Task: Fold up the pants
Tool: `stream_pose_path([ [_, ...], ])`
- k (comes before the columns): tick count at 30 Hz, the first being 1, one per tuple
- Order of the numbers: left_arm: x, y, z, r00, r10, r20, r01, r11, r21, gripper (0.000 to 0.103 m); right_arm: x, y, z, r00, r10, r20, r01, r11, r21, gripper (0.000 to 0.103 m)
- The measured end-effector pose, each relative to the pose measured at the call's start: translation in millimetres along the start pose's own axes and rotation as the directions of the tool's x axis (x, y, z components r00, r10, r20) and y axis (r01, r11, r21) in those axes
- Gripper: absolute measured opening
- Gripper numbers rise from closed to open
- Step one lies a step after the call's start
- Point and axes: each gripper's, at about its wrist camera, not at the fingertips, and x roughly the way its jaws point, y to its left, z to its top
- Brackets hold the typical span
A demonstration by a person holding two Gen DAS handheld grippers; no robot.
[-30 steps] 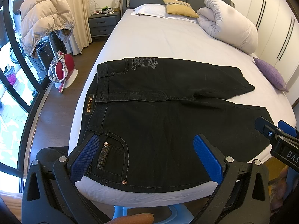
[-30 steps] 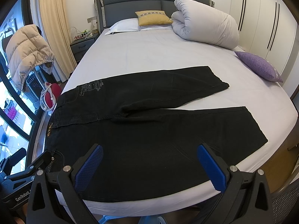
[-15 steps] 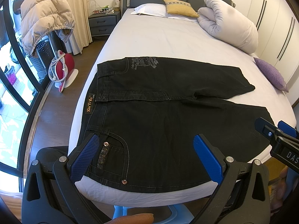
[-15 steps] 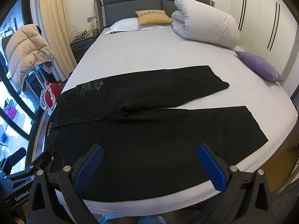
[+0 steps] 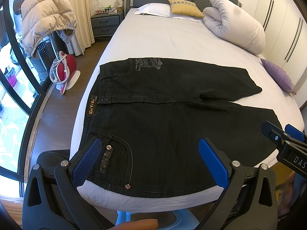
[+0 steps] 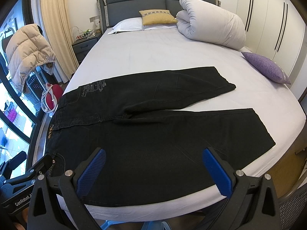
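Nothing has moved over the last second: my left gripper (image 5: 151, 161) and right gripper (image 6: 153, 170) still hover with fingers spread wide and empty, so folding has not begun. The black pants (image 5: 172, 118) lie flat on the bed (image 5: 163, 38) just beyond both sets of fingers, waistband toward the left ones. The pants' near edge disappears behind the fingers.
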Motion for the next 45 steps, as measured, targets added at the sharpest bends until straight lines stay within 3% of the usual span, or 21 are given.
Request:
stream_pose_path([
  [9,6,0,-8,1.0,-0.004,-0.003,0.004,1.0,0.004,0.103,1,0,-3,1.0,-0.001,-0.003,0.001,1.0,-0.001,0.103],
  [13,16,11,0,0.999,-0.043,-0.022,0.043,0.999,0.006,0.103,7,-2,-4,1.0,0.0,-0.016,0.0,1.0,0.002,0.103],
  [20,33,29,12,0.993,-0.108,0.047,0.103,0.989,0.102,0.103,22,-2,5,1.0,0.016,-0.024,-0.016,1.0,0.011,0.103],
  [24,38,30,13,0.994,-0.031,0.101,0.021,0.994,0.104,0.103,32,0,16,0.999,0.035,-0.006,-0.035,0.999,0.013,0.103],
  [26,50,31,17,0.999,0.02,0.042,-0.024,0.996,0.082,0.103,39,0,22,0.999,0.047,0.005,-0.047,0.999,0.011,0.103],
  [28,68,40,21,0.998,0.011,-0.059,-0.009,1.0,0.022,0.103,46,0,28,0.998,0.058,0.011,-0.058,0.998,0.008,0.103],
  [29,73,46,23,0.998,0.004,-0.069,-0.004,1.0,-0.003,0.103,50,0,32,0.998,0.064,0.014,-0.064,0.998,0.006,0.103],
  [31,79,49,31,0.998,0.045,-0.034,-0.044,0.998,0.038,0.103,59,0,38,0.997,0.08,0.024,-0.08,0.997,-0.002,0.103],
  [33,94,54,48,0.995,0.092,-0.028,-0.089,0.991,0.097,0.103,70,0,45,0.995,0.098,0.035,-0.097,0.995,-0.011,0.103],
  [37,127,76,103,0.999,0.042,0.006,-0.042,0.986,0.163,0.103,90,-1,61,0.986,0.161,0.042,-0.159,0.986,-0.043,0.103],
  [40,160,83,153,1.0,0.012,-0.003,-0.011,0.963,0.268,0.103,102,-1,72,0.979,0.198,0.045,-0.194,0.978,-0.078,0.103],
  [43,202,91,198,0.993,-0.07,-0.099,0.1,0.936,0.339,0.102,116,0,80,0.97,0.244,0.017,-0.241,0.965,-0.101,0.103],
  [45,233,94,220,0.979,-0.084,-0.187,0.152,0.91,0.387,0.101,124,0,83,0.966,0.257,0.002,-0.256,0.961,-0.103,0.101],
])
